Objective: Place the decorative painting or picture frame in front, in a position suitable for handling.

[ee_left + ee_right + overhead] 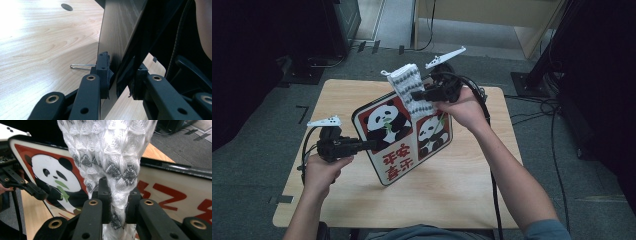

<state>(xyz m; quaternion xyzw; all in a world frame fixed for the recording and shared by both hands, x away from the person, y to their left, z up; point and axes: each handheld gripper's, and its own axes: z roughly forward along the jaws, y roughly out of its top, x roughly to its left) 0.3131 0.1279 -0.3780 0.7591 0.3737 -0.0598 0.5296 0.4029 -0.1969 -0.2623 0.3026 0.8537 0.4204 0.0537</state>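
Broadly, one wooden counter [462, 185] carries the scene, and above it a single panda board [404, 137] is held tilted, its lower corner close to the counter top; whether it touches cannot be told. The board has a black rim and a red face with two pandas and red characters. From the left claw view its back is a plain grey wood grain [117, 27], and much of its right half is lost in dark shadow.

The left claw [374, 144] is clamped on the board's left edge, the edge running between its two jaws. The right claw [424, 95] is closed on one white knitted cloth [412, 87] with grey diamond patterning, which it holds against the upper part of the board's face. In the right claw view the cloth [110, 152] bunches up between the jaws and covers the middle of the board [175, 192], so the second panda is hidden there and the characters are cut off at the frame edge.

Nothing here serves as a container. One thin wire loop [80, 66] lies on the counter beside the left jaw; what it is cannot be made out. One dark round spot [67, 6] sits farther off on the counter.
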